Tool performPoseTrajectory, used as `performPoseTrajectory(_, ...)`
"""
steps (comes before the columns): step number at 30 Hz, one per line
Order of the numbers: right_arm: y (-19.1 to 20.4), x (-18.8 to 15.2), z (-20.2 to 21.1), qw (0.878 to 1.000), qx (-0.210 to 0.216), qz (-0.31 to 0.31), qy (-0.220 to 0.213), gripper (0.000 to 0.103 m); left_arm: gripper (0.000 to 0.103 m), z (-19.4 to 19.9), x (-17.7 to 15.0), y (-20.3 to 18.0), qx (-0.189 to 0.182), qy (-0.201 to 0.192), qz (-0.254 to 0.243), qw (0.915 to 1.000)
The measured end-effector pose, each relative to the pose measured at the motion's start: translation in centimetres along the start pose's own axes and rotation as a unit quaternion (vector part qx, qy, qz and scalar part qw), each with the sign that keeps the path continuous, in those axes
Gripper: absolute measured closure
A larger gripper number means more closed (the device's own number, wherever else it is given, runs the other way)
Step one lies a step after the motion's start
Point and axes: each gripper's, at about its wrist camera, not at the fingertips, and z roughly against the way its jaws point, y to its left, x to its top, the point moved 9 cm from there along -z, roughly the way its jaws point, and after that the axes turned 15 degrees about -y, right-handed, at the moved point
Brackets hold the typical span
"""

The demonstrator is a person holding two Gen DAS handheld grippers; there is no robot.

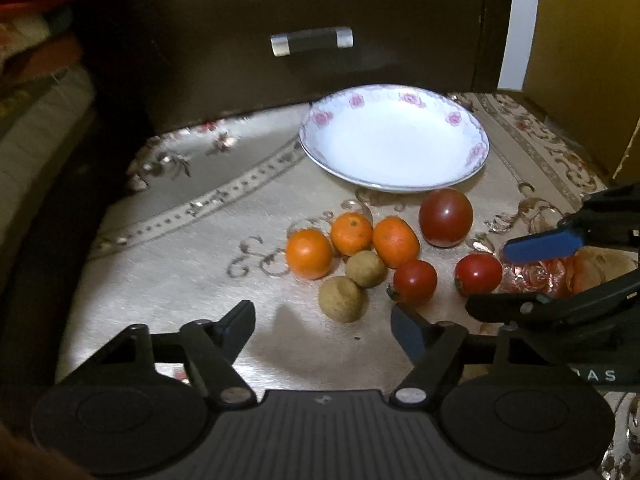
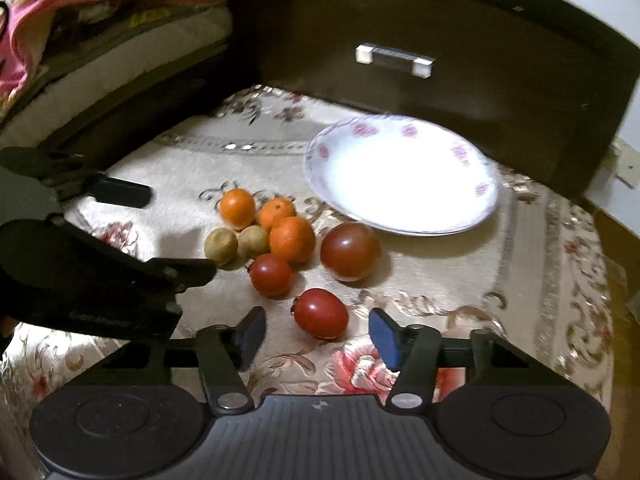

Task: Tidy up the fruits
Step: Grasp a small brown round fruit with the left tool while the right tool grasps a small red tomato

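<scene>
A white plate with pink roses point(image 1: 394, 148) point(image 2: 400, 176) sits at the back of the patterned cloth. In front of it lie three oranges point(image 1: 351, 234) point(image 2: 277, 212), two brown fruits point(image 1: 343, 299) point(image 2: 221, 246), a large dark tomato point(image 1: 446, 218) point(image 2: 350, 251) and two small red tomatoes point(image 1: 415, 282) point(image 2: 320, 314). My left gripper point(image 1: 324, 322) point(image 2: 168, 236) is open, its tips just short of the nearer brown fruit. My right gripper point(image 2: 318, 330) point(image 1: 504, 276) is open around the nearest small tomato, with a gap on both sides.
A dark drawer front with a metal handle point(image 1: 312, 42) point(image 2: 394, 59) stands right behind the plate. Folded fabrics point(image 2: 80, 20) are stacked at the left. A yellow panel point(image 1: 580, 60) rises at the far right. The two grippers are close side by side.
</scene>
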Motion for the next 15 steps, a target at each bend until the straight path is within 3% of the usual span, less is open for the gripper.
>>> performPoseTrajectory(3, -0.1, -0.3, -0.8, 1.0, 0.009, 0.003, 0.016, 0.069, 0.042, -1.0, -0.4, -0.1, -0.009, 0.013, 0.004, 0.9999)
performPoseTrajectory(5, -0.2, -0.5, -1.1, 1.0, 0.011, 0.0, 0.023, 0.07, 0.048, -1.6, -0.7, -0.2, -0.018, 0.022, 0.013, 0.9995)
performPoseTrajectory(11, -0.1, -0.4, -1.8, 0.999, 0.02, 0.003, 0.026, 0.071, 0.053, -2.3, -0.3, -0.4, -0.025, 0.02, 0.021, 0.9993)
performPoseTrajectory(15, -0.3, -0.9, -2.2, 0.999, 0.022, -0.002, 0.038, 0.072, 0.061, -2.2, -0.2, -0.7, -0.031, 0.021, 0.02, 0.9991)
